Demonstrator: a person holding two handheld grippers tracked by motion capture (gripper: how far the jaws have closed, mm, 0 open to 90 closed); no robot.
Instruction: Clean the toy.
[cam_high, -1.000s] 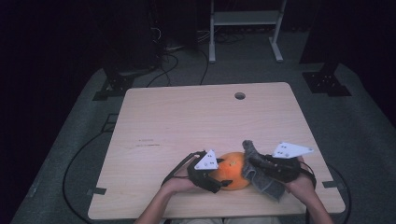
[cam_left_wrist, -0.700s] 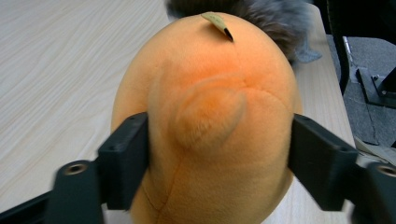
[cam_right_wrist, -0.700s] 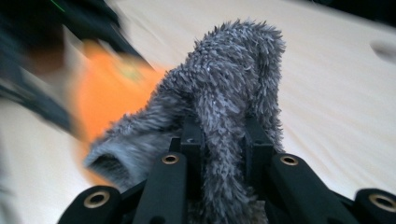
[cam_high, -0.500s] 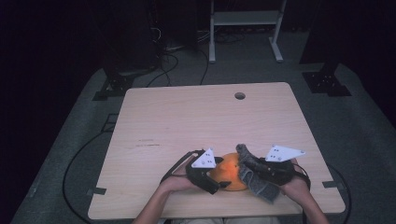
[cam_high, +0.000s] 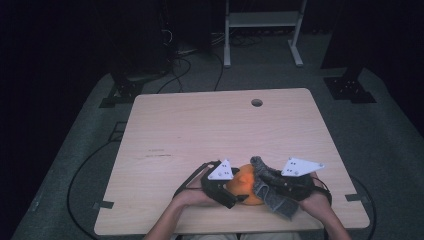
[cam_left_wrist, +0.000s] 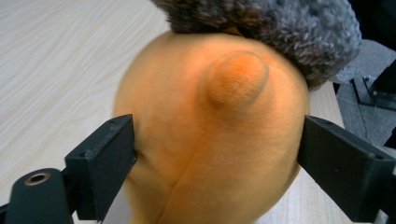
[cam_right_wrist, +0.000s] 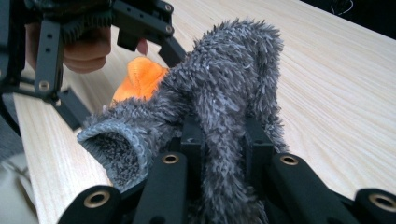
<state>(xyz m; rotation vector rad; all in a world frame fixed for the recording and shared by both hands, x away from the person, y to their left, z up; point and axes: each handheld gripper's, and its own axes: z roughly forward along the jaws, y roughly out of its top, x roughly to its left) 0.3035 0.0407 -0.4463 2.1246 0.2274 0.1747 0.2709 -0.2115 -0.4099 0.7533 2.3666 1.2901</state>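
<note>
**Soft toy and fuzzy cloth gripped at the desk's near edge**

In a dark room, a pale wooden desk (cam_high: 200, 145) is carrying the work at its near edge. The left hand-held gripper (cam_high: 226, 186) is spreading its jaws around an orange plush toy (cam_left_wrist: 210, 140), touching both its sides. The right hand-held gripper (cam_high: 280, 186) is pinching a grey fuzzy cloth (cam_right_wrist: 224, 116) tightly between nearly closed jaws; the cloth is draping over the toy's top.

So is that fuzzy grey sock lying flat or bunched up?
Bunched: the grey sock is pinched between the right hand-held gripper jaws, humped over the orange plush.
</note>
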